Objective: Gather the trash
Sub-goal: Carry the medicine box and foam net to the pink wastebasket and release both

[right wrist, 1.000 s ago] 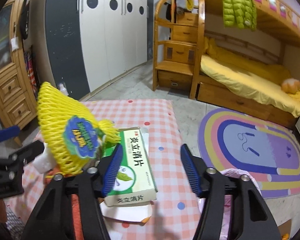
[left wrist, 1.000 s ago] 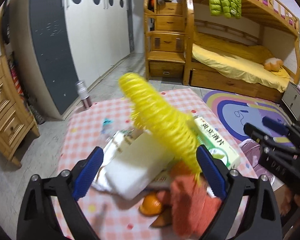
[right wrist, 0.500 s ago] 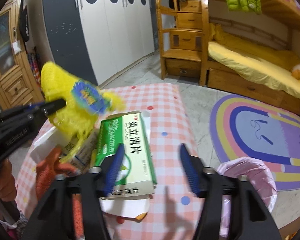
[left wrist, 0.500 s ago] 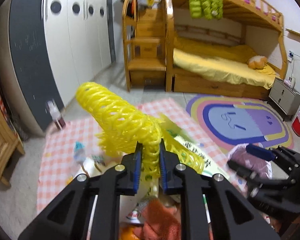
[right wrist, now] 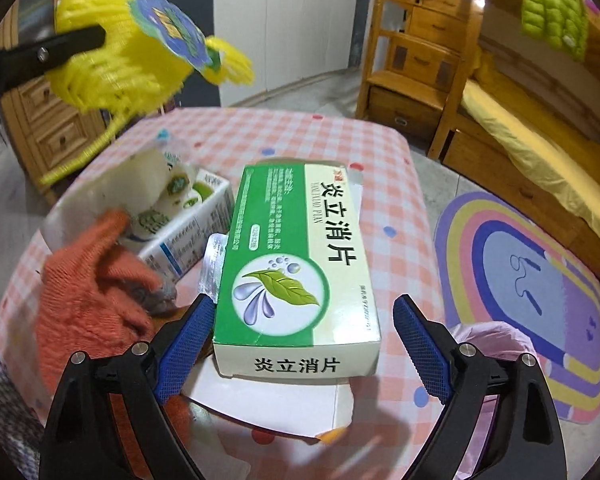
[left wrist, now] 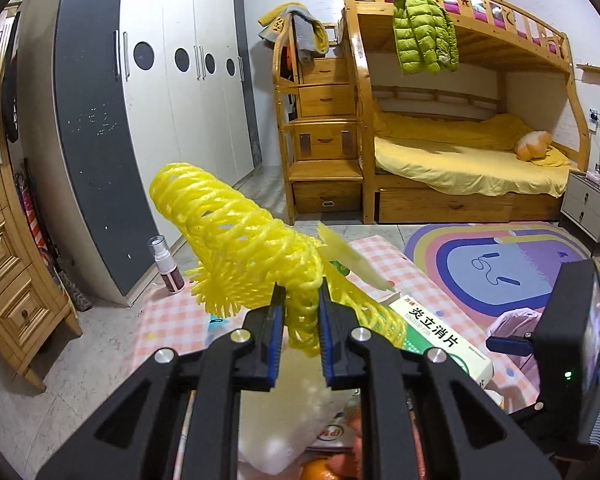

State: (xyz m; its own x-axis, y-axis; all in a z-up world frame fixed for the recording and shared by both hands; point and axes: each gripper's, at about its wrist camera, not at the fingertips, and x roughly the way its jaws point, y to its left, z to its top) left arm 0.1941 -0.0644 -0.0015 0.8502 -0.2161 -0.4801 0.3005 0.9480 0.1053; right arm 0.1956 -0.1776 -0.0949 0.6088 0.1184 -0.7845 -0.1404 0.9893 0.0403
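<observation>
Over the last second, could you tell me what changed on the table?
The left gripper closed on the yellow foam net and lifted it off the pile. The right gripper stayed open, moving closer to the green medicine box, which stayed put.

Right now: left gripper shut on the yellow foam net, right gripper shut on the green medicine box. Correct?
Half right. The left gripper is shut on the yellow foam net, but the right wrist view shows the right gripper open, its fingers either side of the green medicine box on the table.

Yellow foam net (left wrist: 236,240), green-white box (right wrist: 296,264)
</observation>
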